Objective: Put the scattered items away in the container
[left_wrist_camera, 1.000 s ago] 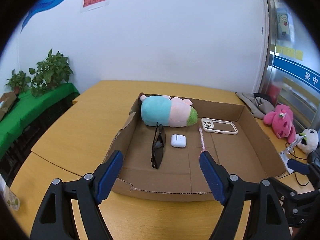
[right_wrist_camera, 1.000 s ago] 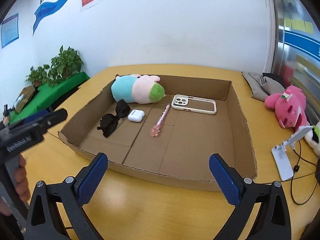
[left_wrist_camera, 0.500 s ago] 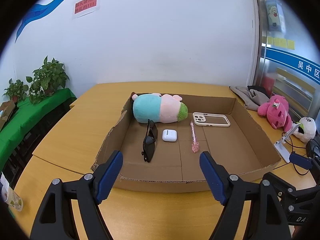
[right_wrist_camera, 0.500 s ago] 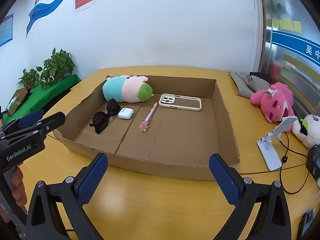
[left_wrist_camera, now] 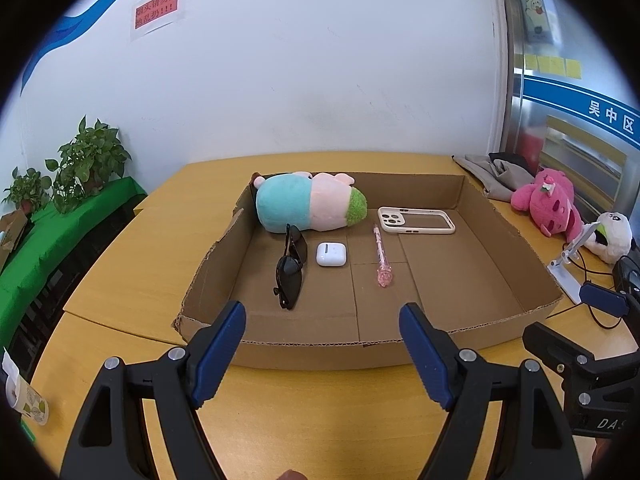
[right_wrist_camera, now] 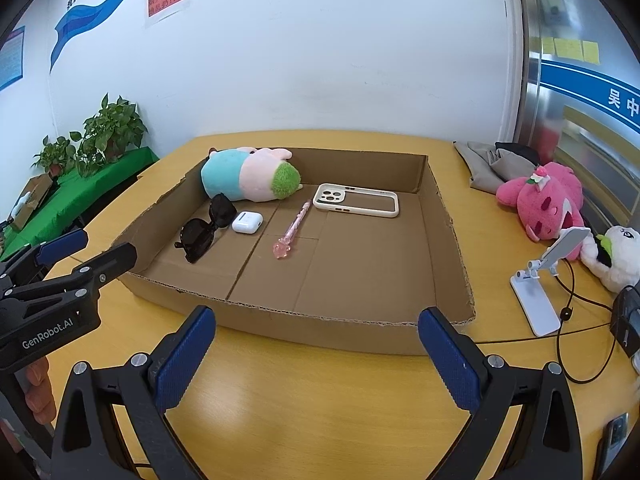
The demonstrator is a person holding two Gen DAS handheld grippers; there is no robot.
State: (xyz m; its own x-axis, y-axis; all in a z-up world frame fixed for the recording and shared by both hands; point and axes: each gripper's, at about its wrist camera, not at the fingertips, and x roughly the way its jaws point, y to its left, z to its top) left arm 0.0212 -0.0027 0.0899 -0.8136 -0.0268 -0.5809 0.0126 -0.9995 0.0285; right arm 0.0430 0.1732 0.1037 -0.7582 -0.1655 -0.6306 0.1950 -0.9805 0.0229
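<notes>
A shallow cardboard tray [left_wrist_camera: 320,346] [right_wrist_camera: 320,330] lies on the wooden table. Inside it lie a teal and pink plush toy [left_wrist_camera: 308,206] [right_wrist_camera: 248,178], black sunglasses [left_wrist_camera: 291,268] [right_wrist_camera: 206,230], a white earbud case [left_wrist_camera: 330,254] [right_wrist_camera: 247,222], a pink pen [left_wrist_camera: 381,256] [right_wrist_camera: 294,230] and a cream phone case [left_wrist_camera: 416,221] [right_wrist_camera: 356,201]. My left gripper [left_wrist_camera: 322,354] is open and empty, in front of the tray's near wall. My right gripper [right_wrist_camera: 316,360] is open and empty, also in front of the tray.
To the right of the tray lie a pink plush [right_wrist_camera: 548,202], a white panda plush [right_wrist_camera: 616,256], a white phone stand [right_wrist_camera: 540,284] with a black cable, and grey cloth [right_wrist_camera: 496,164]. Potted plants [left_wrist_camera: 80,164] stand on a green bench at left.
Both grippers have drawn back from the tray and risen, so the tray looks smaller and farther. The items in the tray have not moved. Both grippers stay open.
</notes>
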